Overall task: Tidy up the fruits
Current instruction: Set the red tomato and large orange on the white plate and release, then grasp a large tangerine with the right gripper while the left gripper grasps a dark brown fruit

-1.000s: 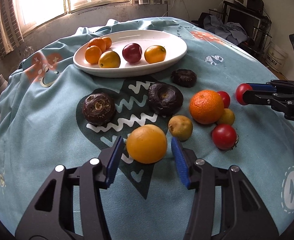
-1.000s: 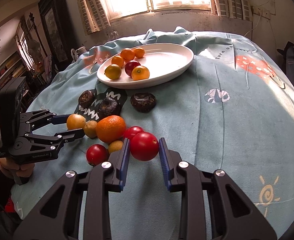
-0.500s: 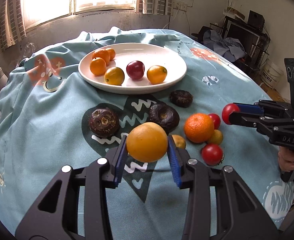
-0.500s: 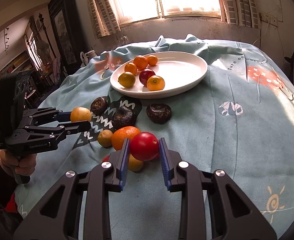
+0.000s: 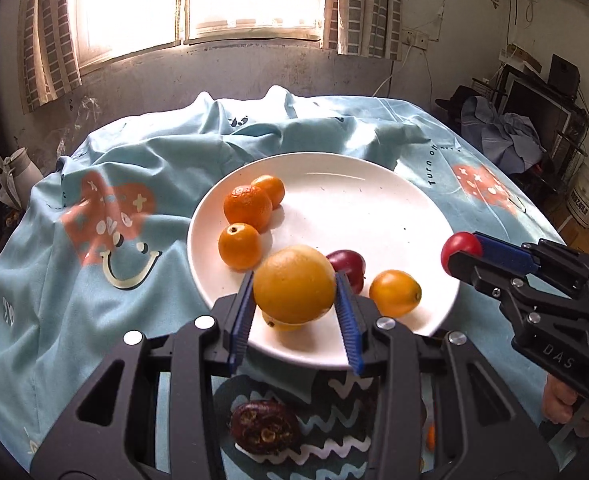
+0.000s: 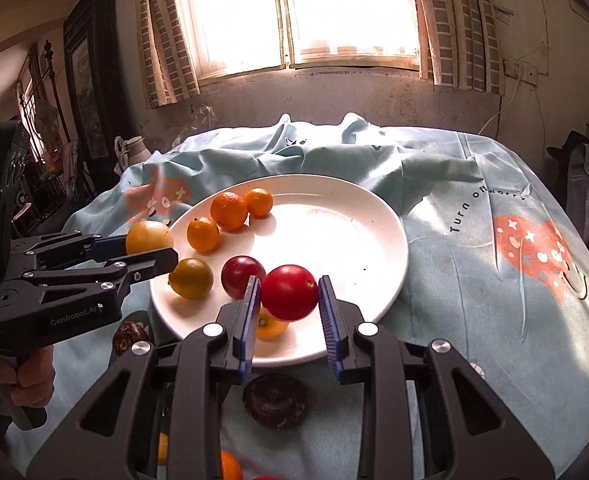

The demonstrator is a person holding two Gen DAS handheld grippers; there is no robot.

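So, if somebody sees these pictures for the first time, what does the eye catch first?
First, the two fruits held up over the white plate: a yellow-orange fruit clamped in the left gripper and a red fruit in the right gripper. Next, the small oranges lined along the plate's left side, and the bright window behind the table.

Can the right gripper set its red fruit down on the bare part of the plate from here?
Probably yes. The right gripper holds the red fruit over the white plate, whose right half is bare; the left gripper stays at the opposite rim.
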